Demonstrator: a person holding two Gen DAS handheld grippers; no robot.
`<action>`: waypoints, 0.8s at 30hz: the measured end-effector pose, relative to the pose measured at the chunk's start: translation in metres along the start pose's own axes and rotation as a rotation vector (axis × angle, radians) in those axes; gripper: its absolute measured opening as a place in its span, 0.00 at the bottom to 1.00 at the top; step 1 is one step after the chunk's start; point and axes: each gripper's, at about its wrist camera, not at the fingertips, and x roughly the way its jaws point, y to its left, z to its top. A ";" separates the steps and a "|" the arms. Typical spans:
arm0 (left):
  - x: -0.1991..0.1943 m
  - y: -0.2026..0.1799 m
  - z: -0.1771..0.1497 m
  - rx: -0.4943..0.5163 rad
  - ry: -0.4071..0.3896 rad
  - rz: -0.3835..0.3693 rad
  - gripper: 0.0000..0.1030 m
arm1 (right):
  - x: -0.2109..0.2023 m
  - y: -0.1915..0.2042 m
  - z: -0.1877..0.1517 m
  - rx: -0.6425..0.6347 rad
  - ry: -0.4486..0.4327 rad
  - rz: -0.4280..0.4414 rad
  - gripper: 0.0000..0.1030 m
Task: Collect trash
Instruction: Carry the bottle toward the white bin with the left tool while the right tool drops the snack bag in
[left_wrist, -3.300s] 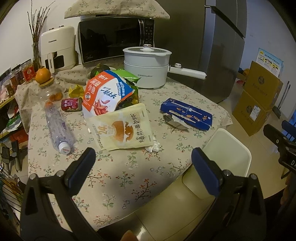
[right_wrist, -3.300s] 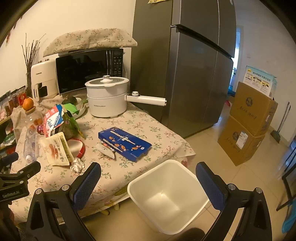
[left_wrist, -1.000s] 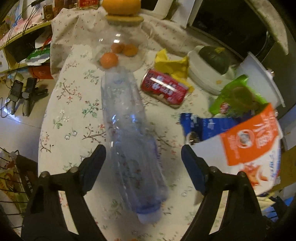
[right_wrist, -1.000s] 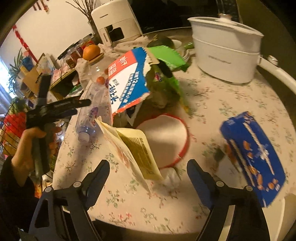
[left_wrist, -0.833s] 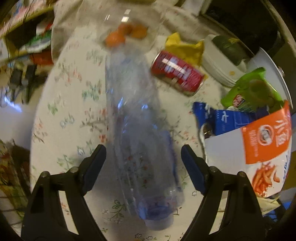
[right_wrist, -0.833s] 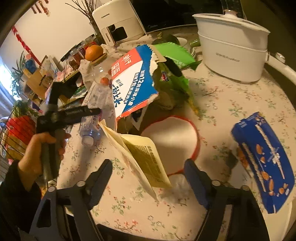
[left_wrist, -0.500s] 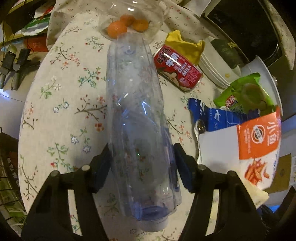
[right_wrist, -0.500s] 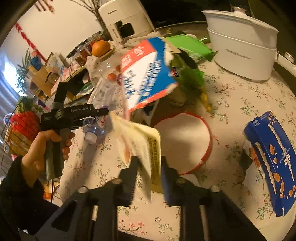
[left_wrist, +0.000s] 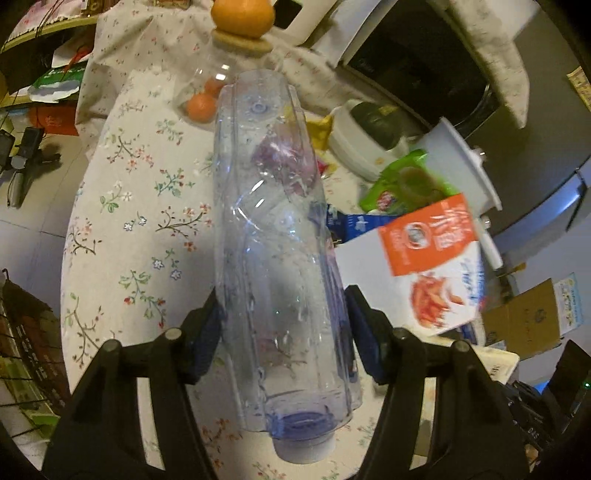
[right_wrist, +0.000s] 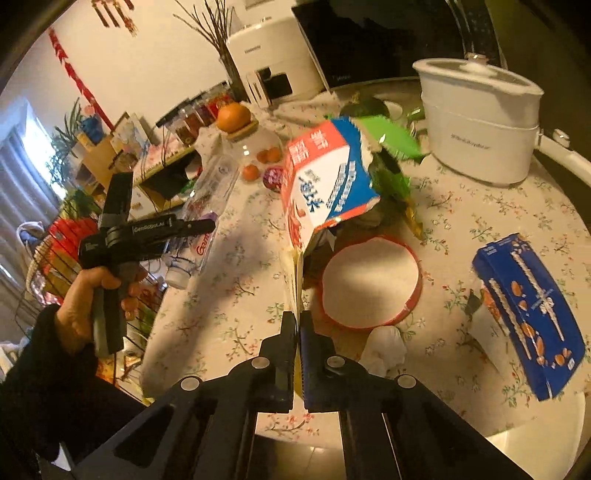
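Left wrist view: left gripper (left_wrist: 282, 325) clamps the clear plastic bottle (left_wrist: 273, 236) across its lower body, pads pressed on both flanks. The bottle's long axis runs straight out along the fingers, cap toward the camera, base over the table (left_wrist: 122, 221).

Right wrist view: right gripper (right_wrist: 297, 332) is pinched tight on the thin edge of a yellow snack bag (right_wrist: 295, 280), which stands edge-on above the jaws. No bin shows.

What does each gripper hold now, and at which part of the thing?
The left gripper clamps the clear plastic bottle across its lower body, above the cap. The right gripper pinches the bottom edge of the flat yellow snack pouch.
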 end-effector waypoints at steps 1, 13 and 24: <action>-0.003 -0.002 -0.001 0.002 -0.008 -0.009 0.63 | -0.007 0.001 -0.001 0.003 -0.014 0.000 0.03; -0.016 -0.036 -0.009 0.039 -0.065 -0.084 0.63 | -0.037 -0.029 -0.006 0.086 -0.093 -0.086 0.02; -0.044 -0.066 -0.019 0.149 -0.129 -0.156 0.63 | -0.094 -0.052 -0.009 0.150 -0.196 -0.105 0.02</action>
